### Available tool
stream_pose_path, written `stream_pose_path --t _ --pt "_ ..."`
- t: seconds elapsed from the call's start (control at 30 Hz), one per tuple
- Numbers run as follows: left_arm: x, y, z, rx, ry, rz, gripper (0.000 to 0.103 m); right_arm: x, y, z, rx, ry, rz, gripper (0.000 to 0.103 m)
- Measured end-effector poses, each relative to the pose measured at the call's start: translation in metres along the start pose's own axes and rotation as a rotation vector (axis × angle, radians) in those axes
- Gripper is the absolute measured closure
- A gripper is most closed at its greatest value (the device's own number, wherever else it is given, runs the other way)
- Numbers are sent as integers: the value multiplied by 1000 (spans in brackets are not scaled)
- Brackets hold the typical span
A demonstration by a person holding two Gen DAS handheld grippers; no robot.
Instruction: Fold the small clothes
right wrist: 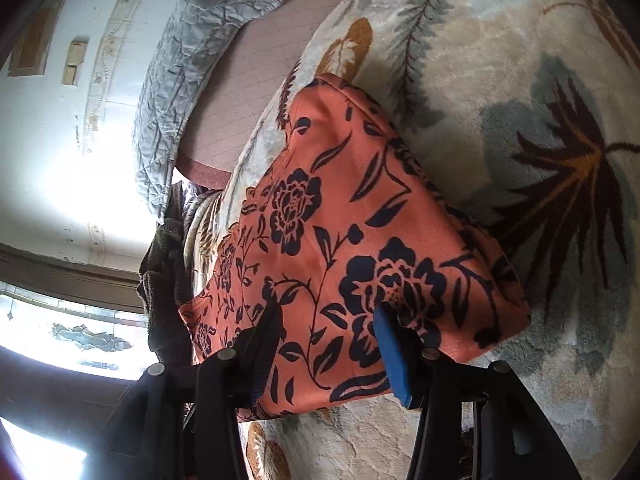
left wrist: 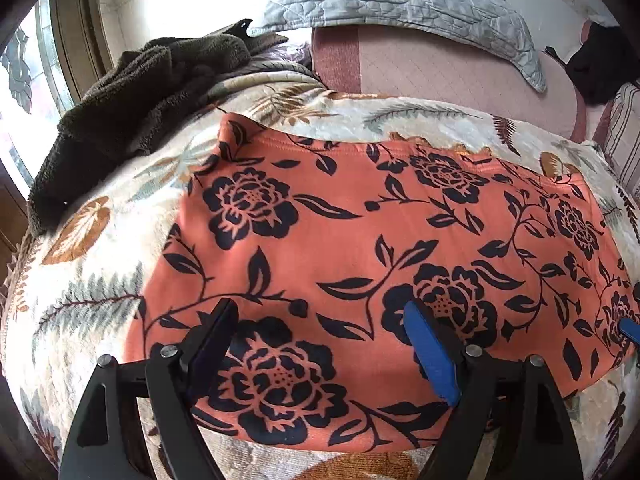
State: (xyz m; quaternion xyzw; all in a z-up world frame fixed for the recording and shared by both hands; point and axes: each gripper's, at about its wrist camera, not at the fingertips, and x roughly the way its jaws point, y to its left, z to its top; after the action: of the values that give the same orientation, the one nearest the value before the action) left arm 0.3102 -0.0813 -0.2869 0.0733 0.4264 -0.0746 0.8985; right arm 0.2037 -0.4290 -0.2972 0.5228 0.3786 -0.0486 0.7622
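Observation:
An orange garment with black flowers [left wrist: 360, 232] lies spread flat on a cream leaf-patterned blanket [left wrist: 100, 280]. My left gripper [left wrist: 320, 306] hovers over the garment's near left part, its jaws wide open and nothing pinched between them. In the right wrist view the same garment [right wrist: 320, 220] runs away from me, folded over with a thick edge on its right. My right gripper [right wrist: 328, 308] sits at the near end, its jaws part way apart and the cloth spanning the gap between them. Its blue fingertip [left wrist: 630, 328] shows at the right edge of the left wrist view.
A dark brown fleece [left wrist: 132, 112] is heaped at the blanket's far left. A grey quilted pillow [left wrist: 400, 4] lies on a pink sheet [left wrist: 440, 68] beyond. A black item [left wrist: 600, 64] sits far right. A window [left wrist: 24, 80] is at left.

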Motion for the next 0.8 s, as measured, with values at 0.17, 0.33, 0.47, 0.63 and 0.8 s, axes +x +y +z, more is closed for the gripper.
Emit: stream_pose_path --t 0.17,0.33,0.47,0.63,0.8 --pt "9 17 2 -56 36 29 18 6 19 -6 -84 -9 1 52" --pt "11 12 0 -10 50 59 18 20 13 -10 -71 55 -65 53" --pt "-2 20 3 -58 16 8 18 4 14 -10 -80 16 6 51" --pt "-22 31 3 -73 -46 44 18 -5 22 -18 -113 36 72 51" --pt "-38 39 -6 -93 -69 36 18 -5 22 -36 -104 95 109 46"
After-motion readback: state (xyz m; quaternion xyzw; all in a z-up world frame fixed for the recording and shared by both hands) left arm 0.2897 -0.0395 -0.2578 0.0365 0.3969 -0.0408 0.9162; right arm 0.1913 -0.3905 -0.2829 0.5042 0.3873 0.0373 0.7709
